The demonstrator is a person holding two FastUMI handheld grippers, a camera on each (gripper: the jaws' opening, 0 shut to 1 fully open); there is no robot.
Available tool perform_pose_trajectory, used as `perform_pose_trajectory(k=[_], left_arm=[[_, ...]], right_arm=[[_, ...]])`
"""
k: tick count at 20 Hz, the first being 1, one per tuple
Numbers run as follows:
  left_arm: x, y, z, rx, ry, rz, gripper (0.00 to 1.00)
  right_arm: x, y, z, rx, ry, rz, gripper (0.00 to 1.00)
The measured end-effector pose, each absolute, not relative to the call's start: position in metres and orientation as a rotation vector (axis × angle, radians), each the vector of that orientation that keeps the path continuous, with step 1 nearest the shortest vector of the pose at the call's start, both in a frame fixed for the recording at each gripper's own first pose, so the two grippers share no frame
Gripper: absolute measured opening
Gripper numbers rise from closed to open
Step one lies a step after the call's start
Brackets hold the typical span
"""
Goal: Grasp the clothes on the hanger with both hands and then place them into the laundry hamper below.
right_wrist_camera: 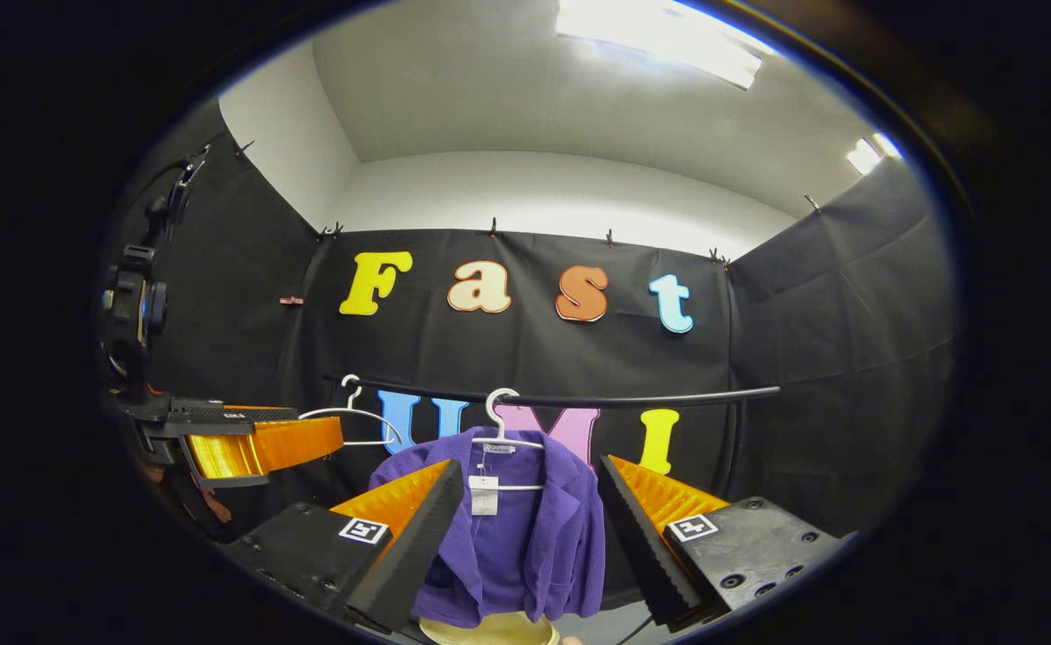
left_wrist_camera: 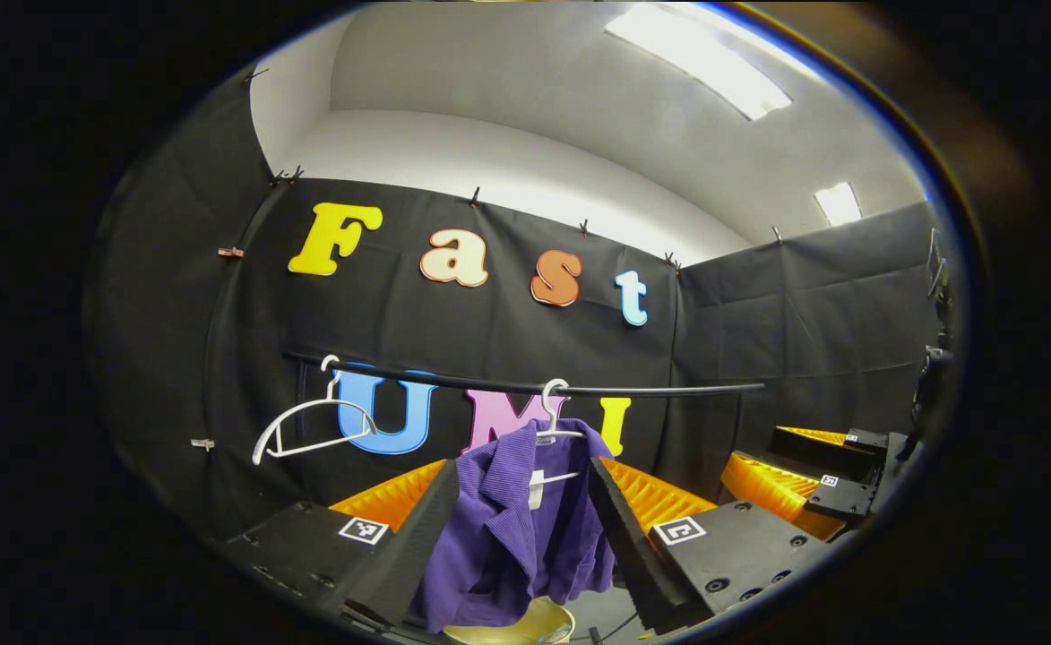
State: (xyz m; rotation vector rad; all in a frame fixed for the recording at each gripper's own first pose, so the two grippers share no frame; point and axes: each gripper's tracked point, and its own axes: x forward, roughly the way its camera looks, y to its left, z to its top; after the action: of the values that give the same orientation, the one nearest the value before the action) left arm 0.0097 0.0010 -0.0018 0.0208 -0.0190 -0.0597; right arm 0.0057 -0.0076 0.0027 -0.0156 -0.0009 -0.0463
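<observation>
A purple jacket (left_wrist_camera: 525, 537) hangs on a white hanger (left_wrist_camera: 554, 421) from a black rail (left_wrist_camera: 668, 390). It shows between the spread fingers of my left gripper (left_wrist_camera: 522, 466), which is open and holds nothing. Farther right, my right gripper (left_wrist_camera: 758, 448) stands beside it. In the right gripper view the same jacket (right_wrist_camera: 525, 537), with a white tag, hangs ahead of my open right gripper (right_wrist_camera: 529, 466). My left gripper (right_wrist_camera: 310, 423) shows at the left, jaws apart. The pale rim of the hamper (left_wrist_camera: 525, 627) (right_wrist_camera: 489, 632) lies right under the jacket.
An empty white hanger (left_wrist_camera: 310, 425) (right_wrist_camera: 350, 414) hangs on the rail (right_wrist_camera: 650, 399) to the left of the jacket. Black cloth walls close the booth at the back and on both sides.
</observation>
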Motion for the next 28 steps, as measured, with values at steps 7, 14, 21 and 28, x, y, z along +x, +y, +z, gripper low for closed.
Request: perform_pose_trajectory(k=[7,14,21,28], left_arm=[[0.008,-0.002,-0.006,0.028,-0.012,-0.128,0.92],[0.006,0.004,-0.019,0.042,-0.005,-0.219,0.92],[0.029,-0.004,-0.063,0.026,0.02,-0.253,0.92],[0.098,0.001,-0.121,0.035,0.011,-0.095,0.92]], right_arm=[[0.002,-0.003,0.001,-0.038,0.015,-0.088,0.97],[-0.001,0.009,-0.015,-0.031,0.051,-0.143,0.97],[0.029,-0.006,-0.072,0.074,0.121,-0.128,0.97],[0.114,-0.048,-0.142,0.232,0.148,-0.042,0.98]])
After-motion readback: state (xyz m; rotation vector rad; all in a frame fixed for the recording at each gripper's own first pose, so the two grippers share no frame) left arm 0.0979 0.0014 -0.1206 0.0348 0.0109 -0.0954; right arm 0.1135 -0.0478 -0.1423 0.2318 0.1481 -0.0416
